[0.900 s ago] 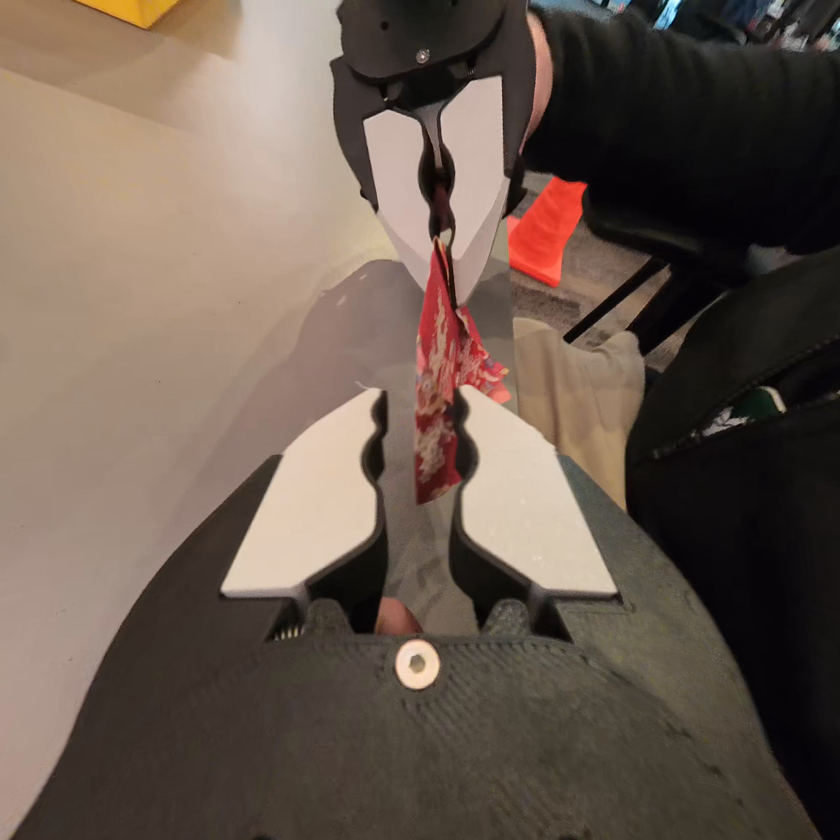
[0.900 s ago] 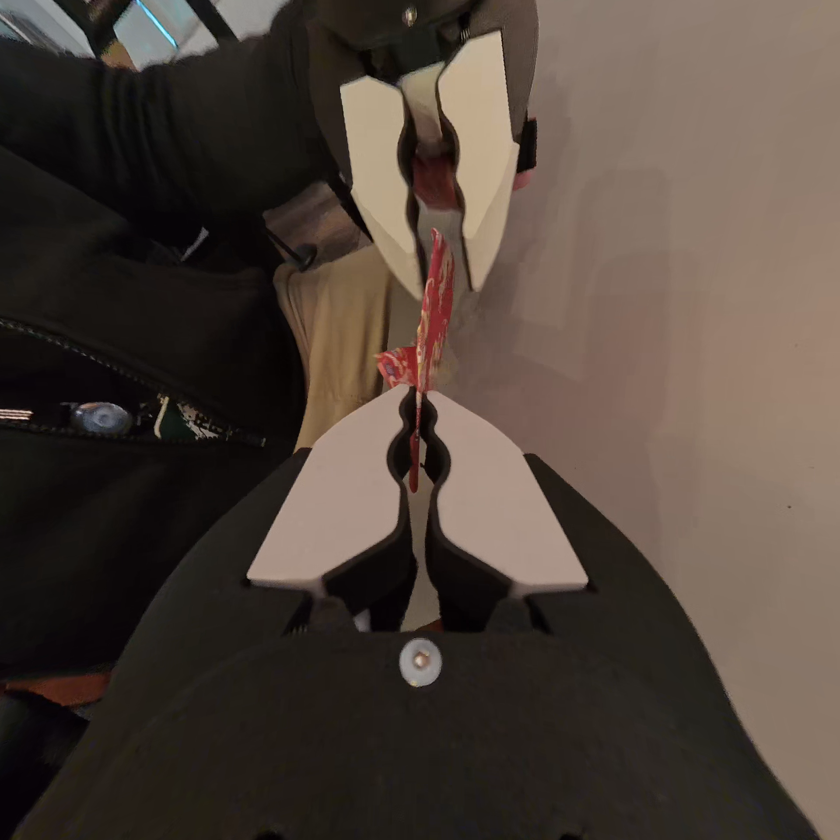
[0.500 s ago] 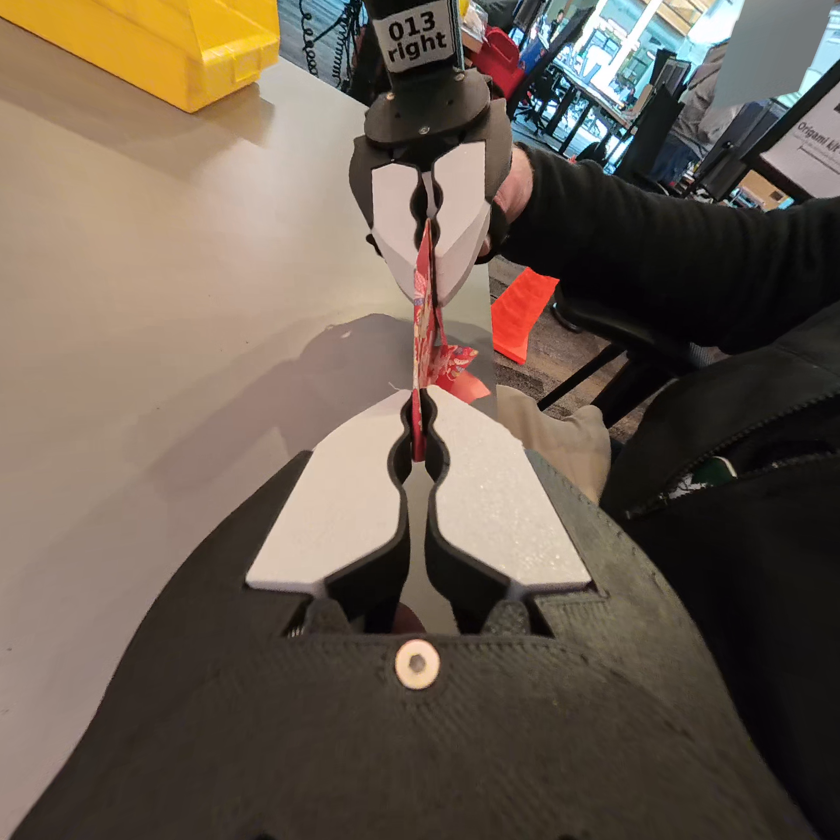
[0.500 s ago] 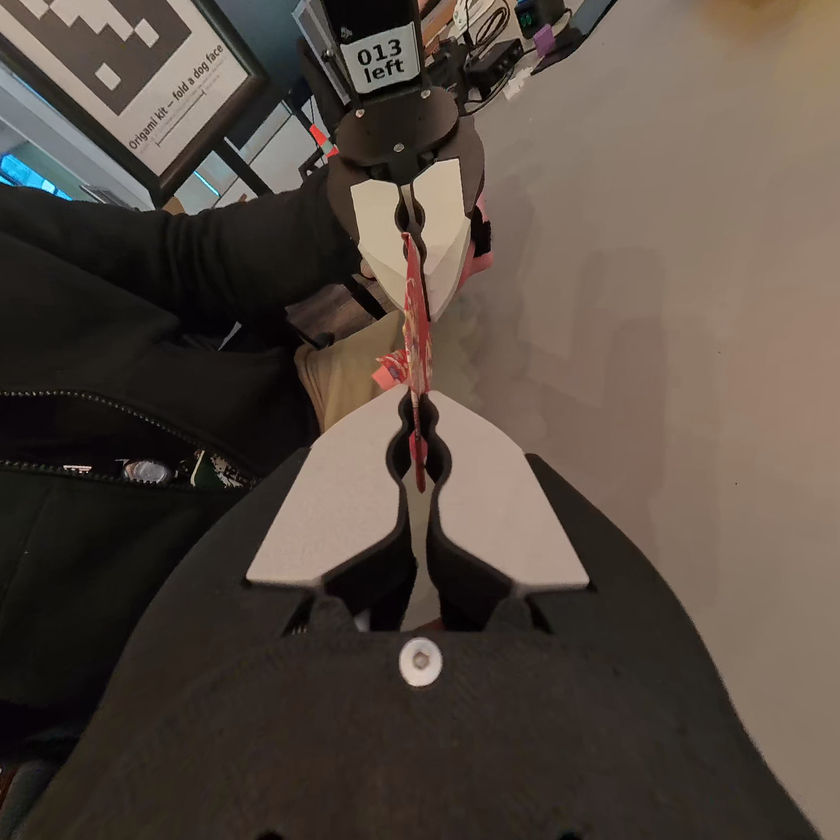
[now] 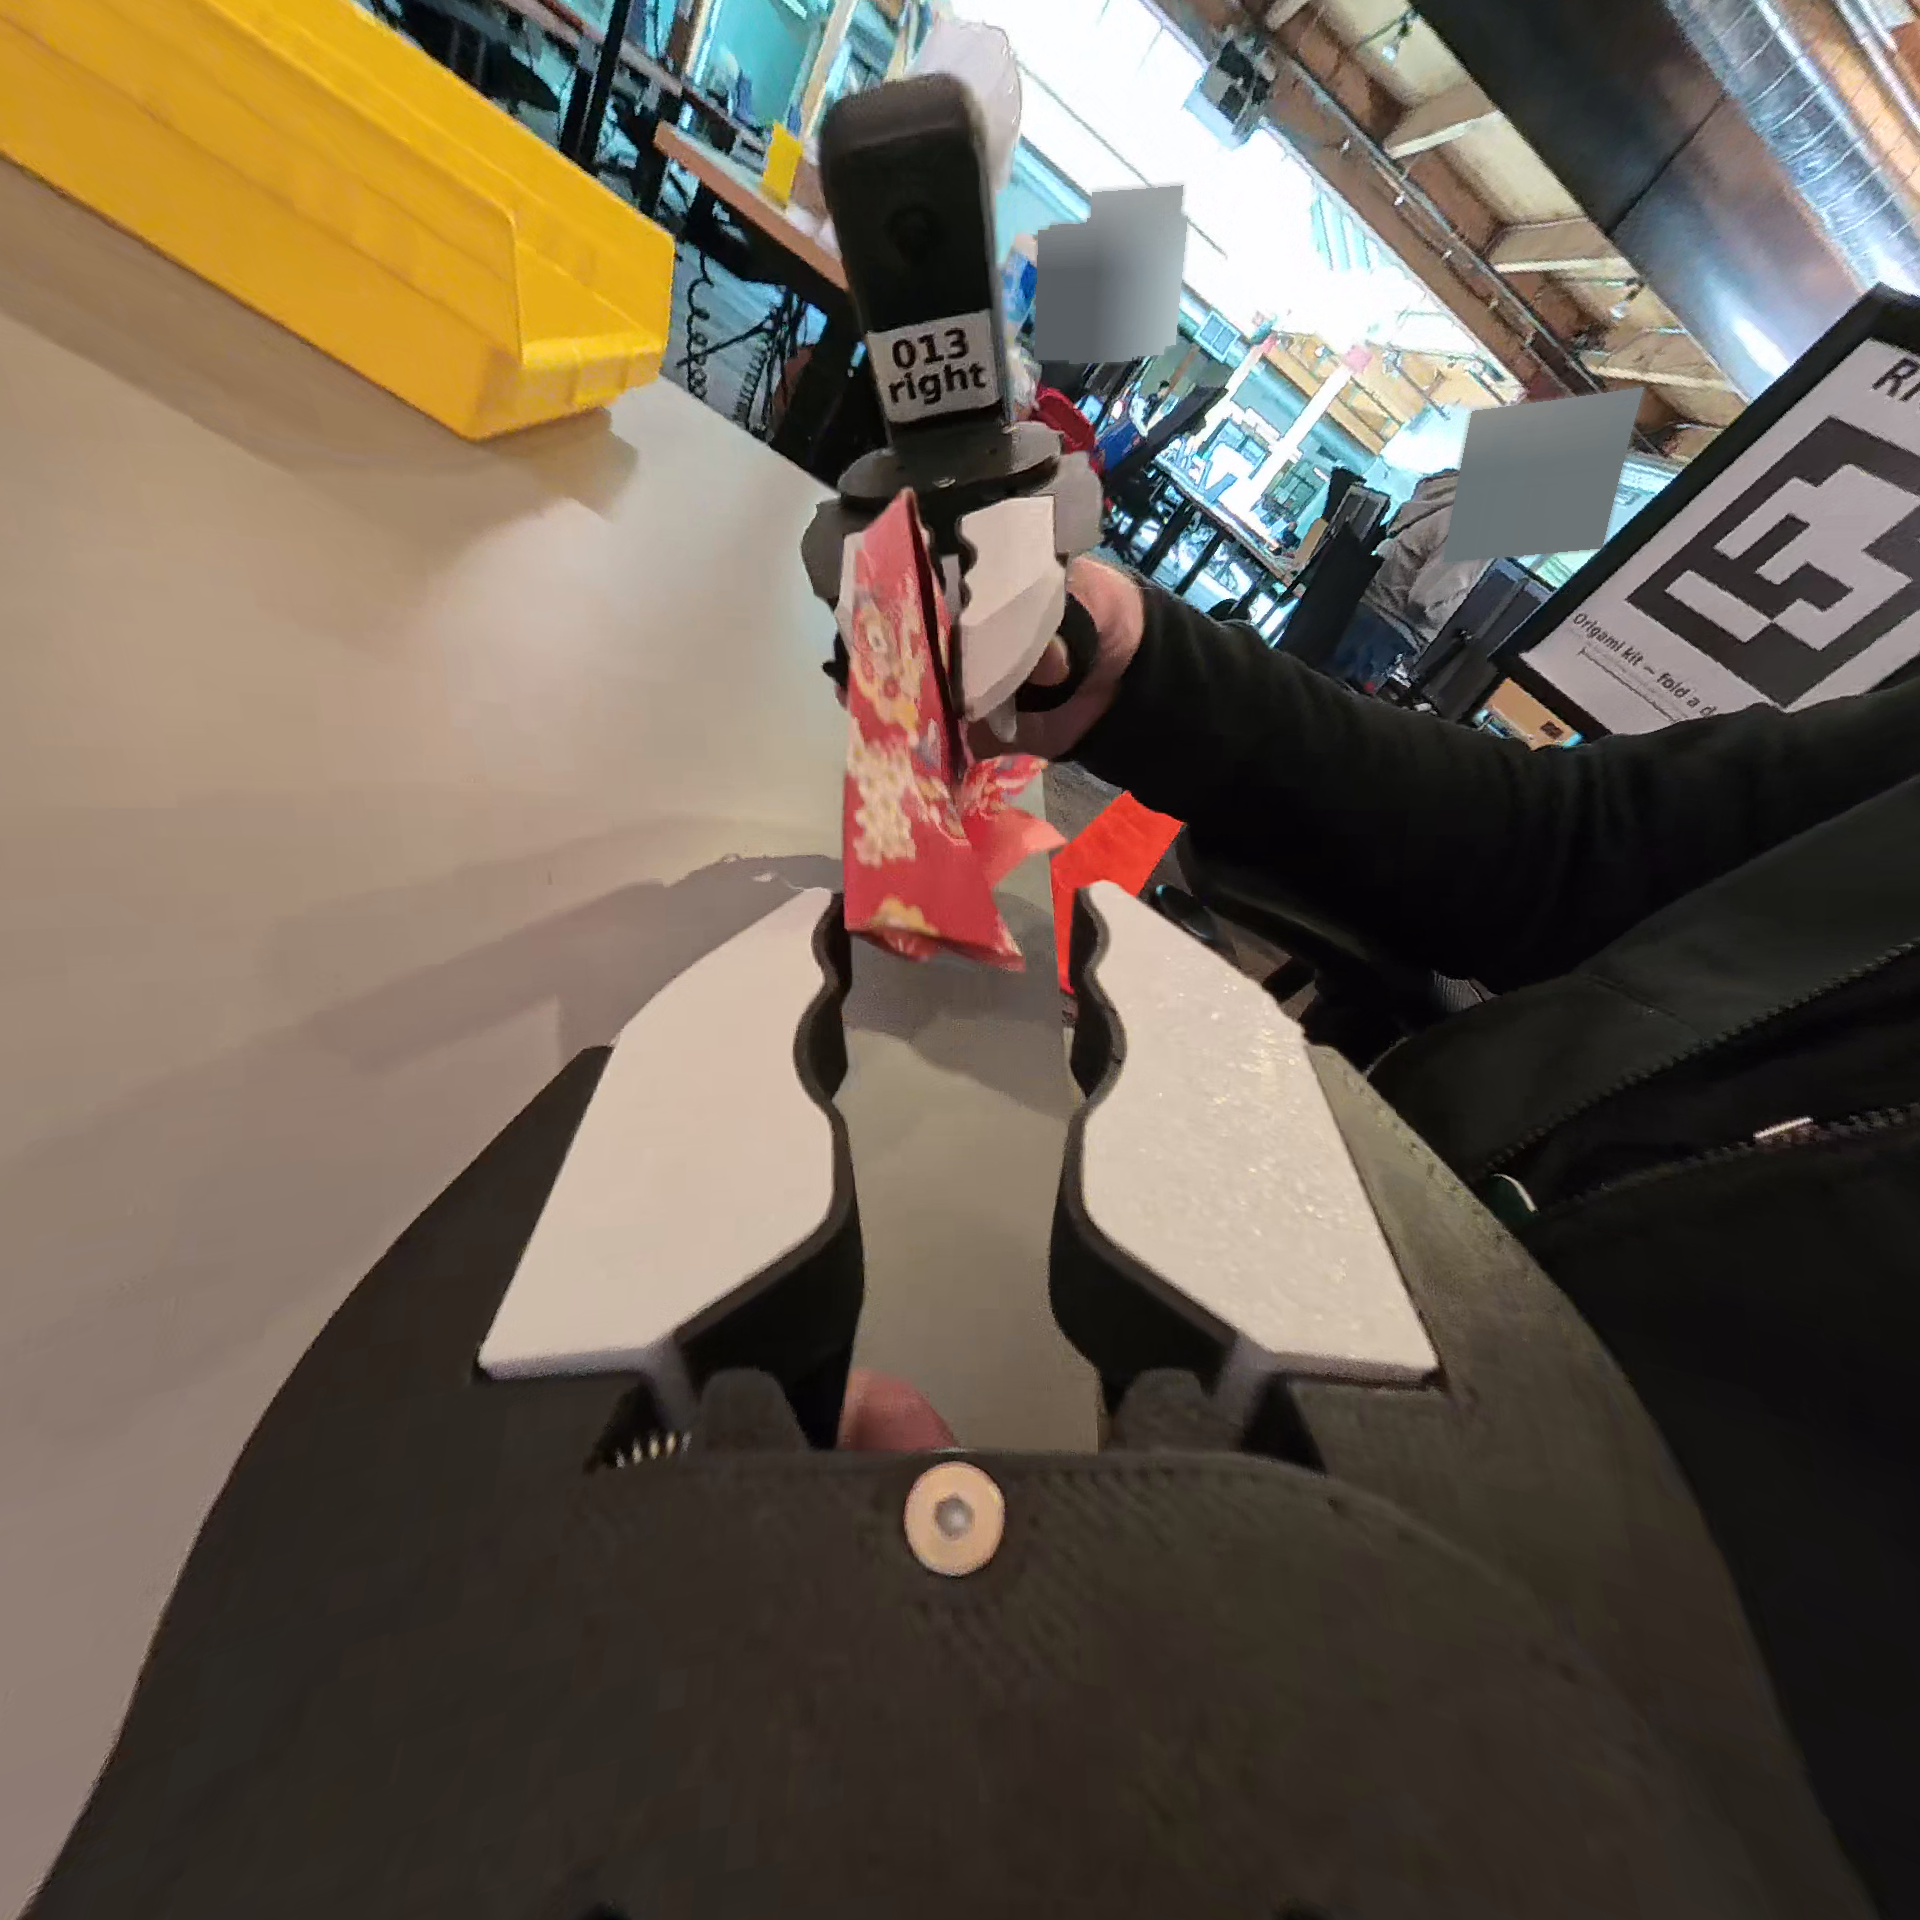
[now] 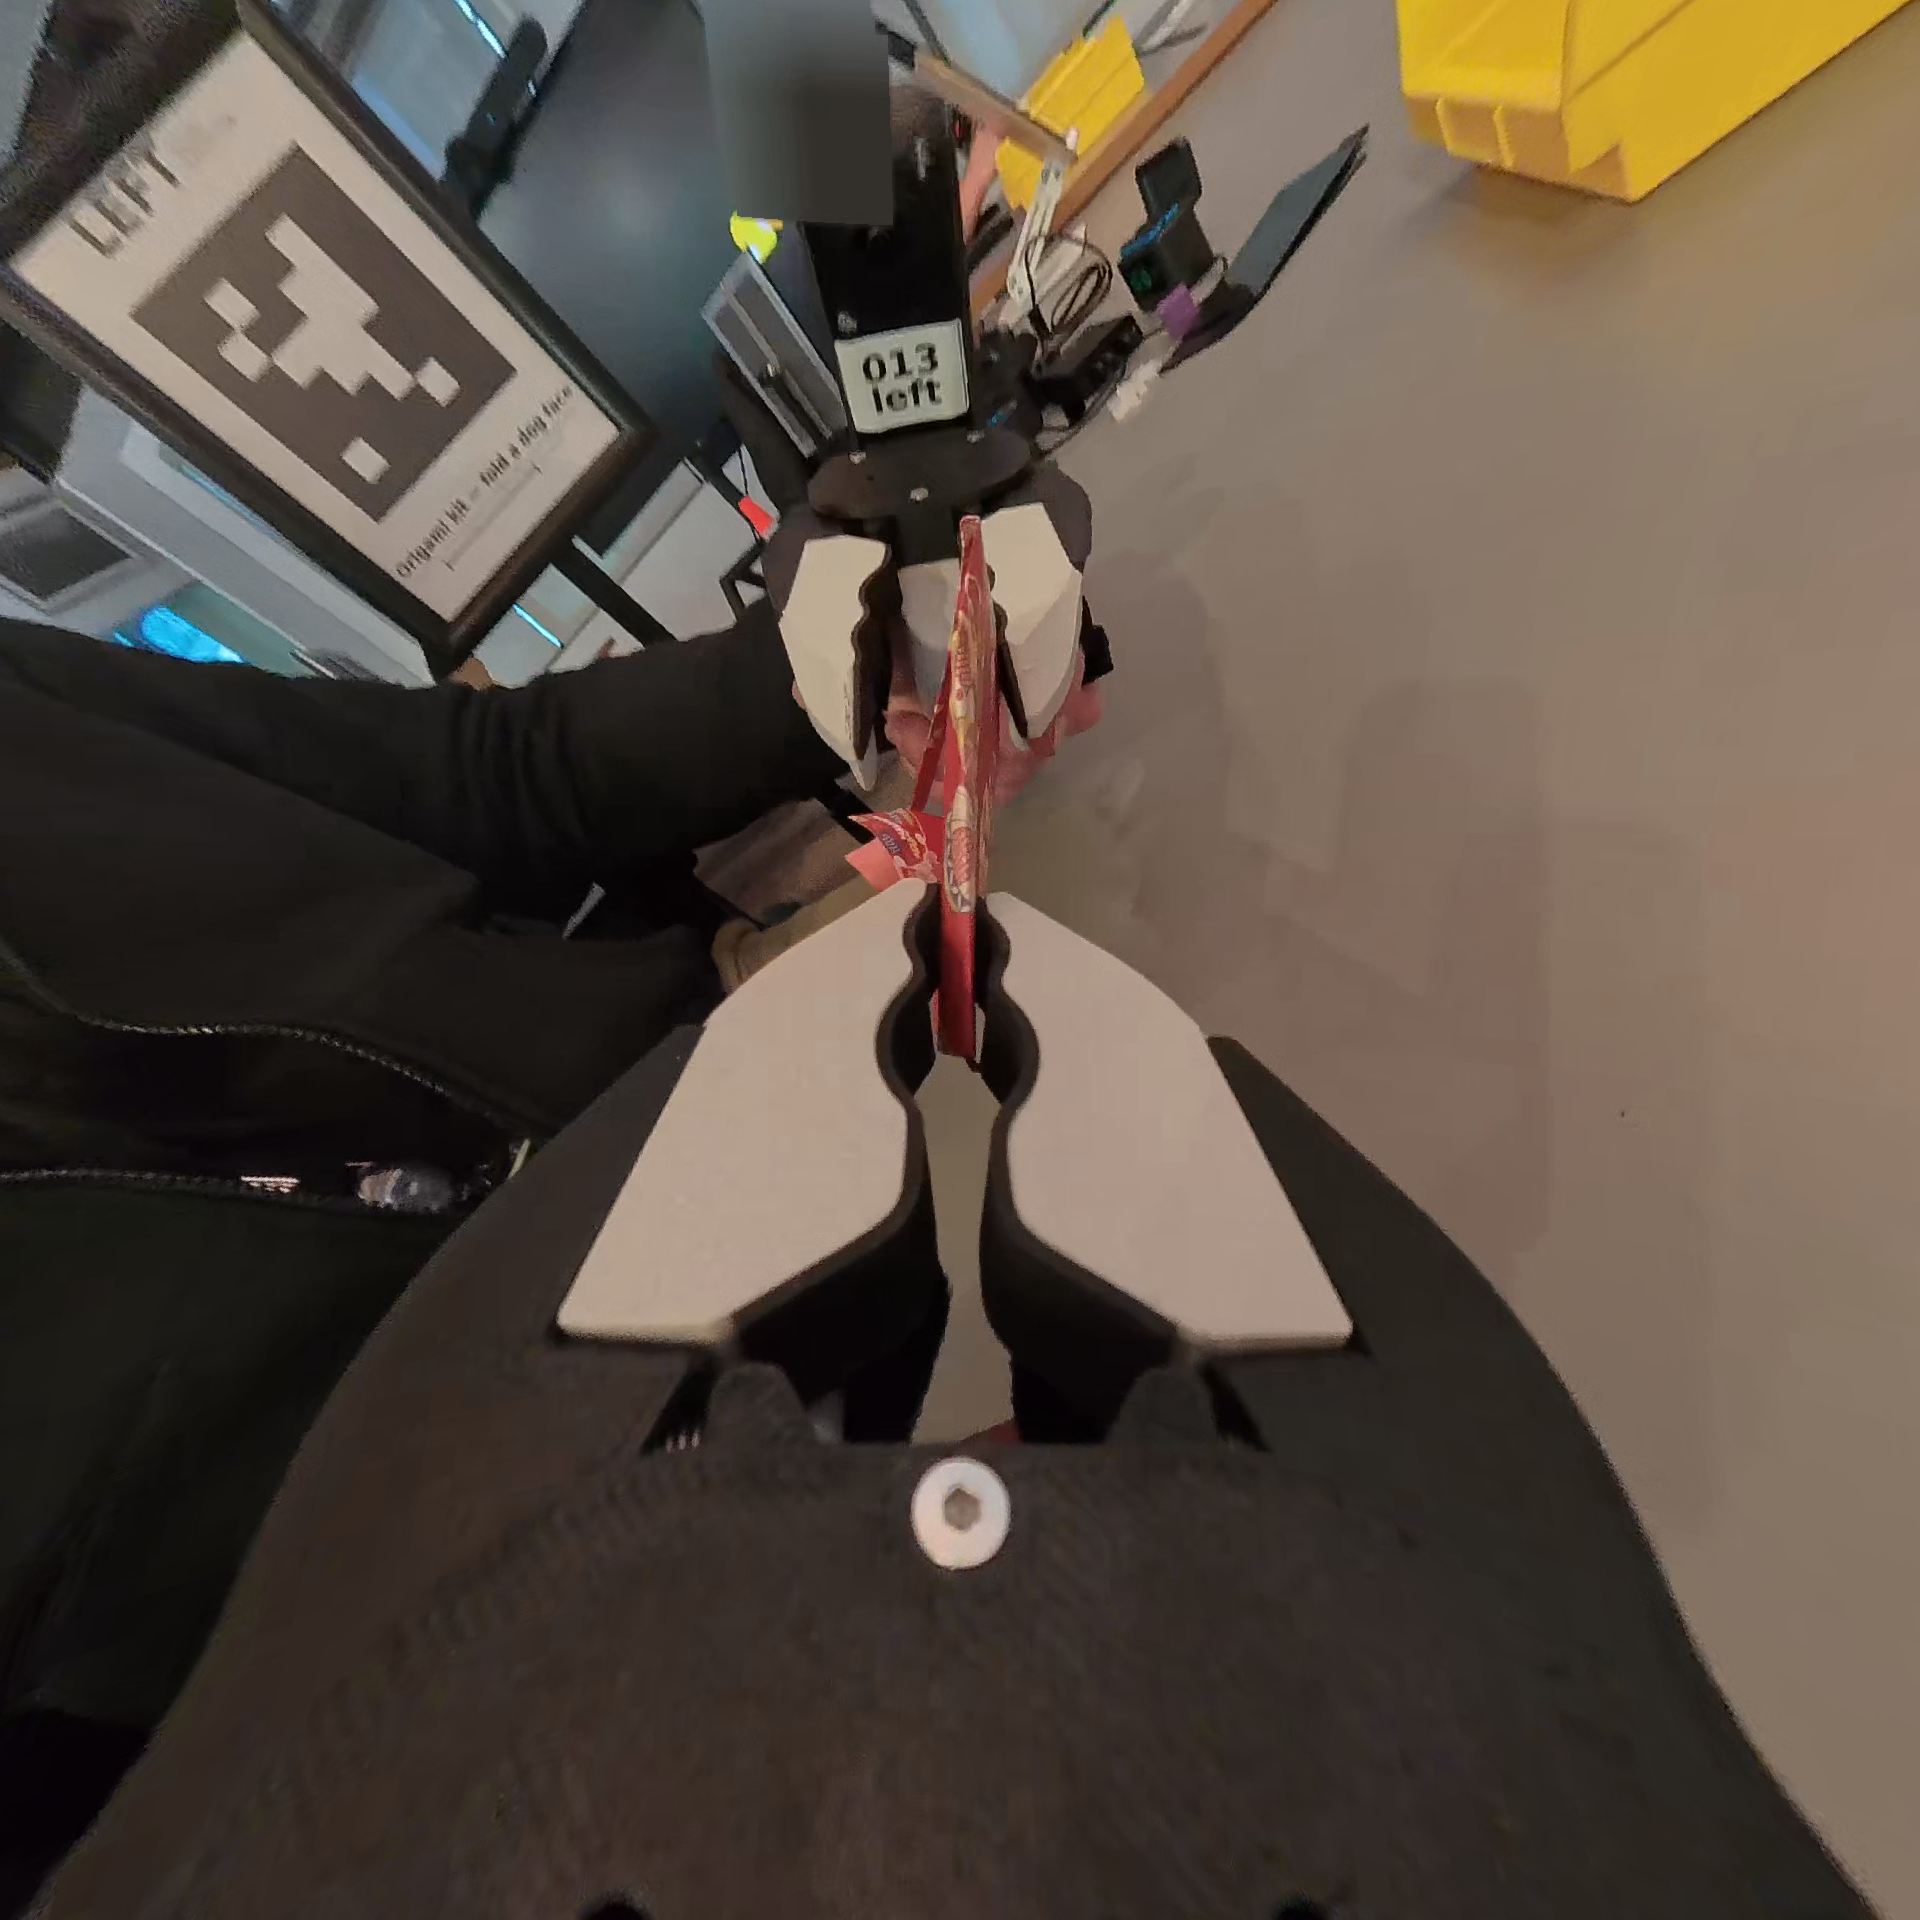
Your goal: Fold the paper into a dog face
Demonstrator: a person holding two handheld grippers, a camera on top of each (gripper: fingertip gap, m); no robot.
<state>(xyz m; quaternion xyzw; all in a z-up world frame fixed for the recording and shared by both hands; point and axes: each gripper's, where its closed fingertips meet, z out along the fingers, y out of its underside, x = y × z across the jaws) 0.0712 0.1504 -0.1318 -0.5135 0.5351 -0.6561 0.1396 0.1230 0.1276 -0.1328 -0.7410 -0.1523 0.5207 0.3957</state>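
The red patterned paper (image 5: 894,769), folded and held on edge, hangs in the air above the near edge of the grey table (image 5: 312,727). My right gripper (image 6: 956,904) is shut on one end of the paper (image 6: 961,831). In the left wrist view, the right gripper (image 5: 951,707) faces me with the paper hanging from it. My left gripper (image 5: 956,904) is open, and the paper's lower end sits at its fingertips without being pinched. In the right wrist view, the left gripper (image 6: 940,753) shows its fingers (image 6: 821,644) spread on either side of the paper.
A yellow bin (image 5: 364,208) stands at the back of the table, also in the right wrist view (image 6: 1662,83). A framed black-and-white marker sign (image 5: 1766,540) (image 6: 312,343) stands beside the person. An orange-red object (image 5: 1112,842) lies below the table edge. Small electronics (image 6: 1174,239) sit far back. The left gripper's tips are roughly 7 centimeters from the right gripper's.
My left gripper, shut on the paper half a second ago, has opened and let it go. The right gripper still holds it. Both views have tilted up toward the room.
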